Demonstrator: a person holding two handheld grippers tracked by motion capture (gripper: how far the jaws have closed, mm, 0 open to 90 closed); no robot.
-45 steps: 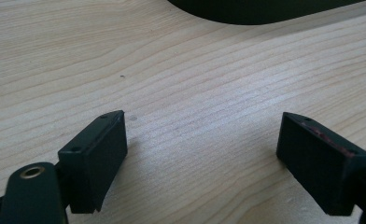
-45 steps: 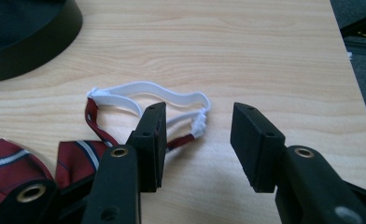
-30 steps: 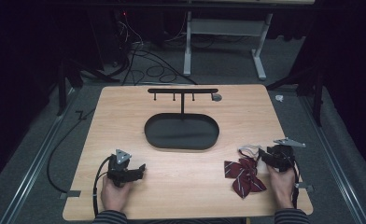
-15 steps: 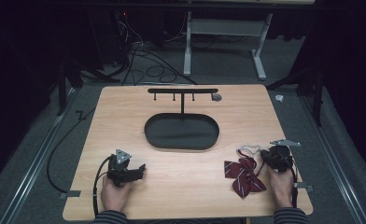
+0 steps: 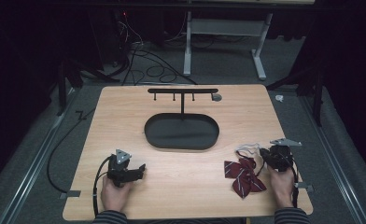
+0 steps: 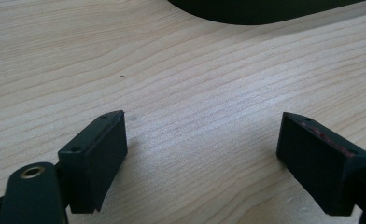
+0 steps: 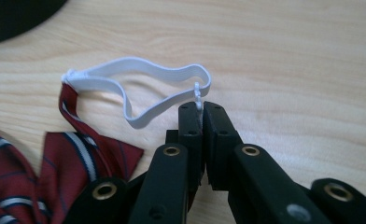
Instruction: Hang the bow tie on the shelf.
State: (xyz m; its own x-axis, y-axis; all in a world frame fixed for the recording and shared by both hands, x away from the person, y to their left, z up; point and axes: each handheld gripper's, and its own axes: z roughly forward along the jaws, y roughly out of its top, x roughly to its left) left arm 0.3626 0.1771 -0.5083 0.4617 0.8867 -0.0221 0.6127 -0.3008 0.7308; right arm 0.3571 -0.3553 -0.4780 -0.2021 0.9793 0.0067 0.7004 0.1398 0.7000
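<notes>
A dark red striped bow tie (image 5: 243,176) (image 7: 55,172) lies near the table's front right edge, and its white elastic band (image 5: 246,148) (image 7: 139,70) loops out toward the back. My right gripper (image 5: 261,151) (image 7: 200,109) rests on the table just right of the tie. Its jaws have just been closing and now pinch the band's near end between them. My left gripper (image 5: 141,168) (image 6: 202,140) lies at the front left, jaws wide open over bare wood with nothing between them.
A black oval tray (image 5: 181,130) (image 6: 265,9) (image 7: 13,14) sits at the table's middle. Behind it stands a black T-shaped rack (image 5: 182,91) with small hooks. Bare wood lies between the two hands. Cables trail on the floor behind the table.
The right gripper's jaws have closed onto the white elastic band. Both hands stayed where they were, and the left gripper is unchanged.
</notes>
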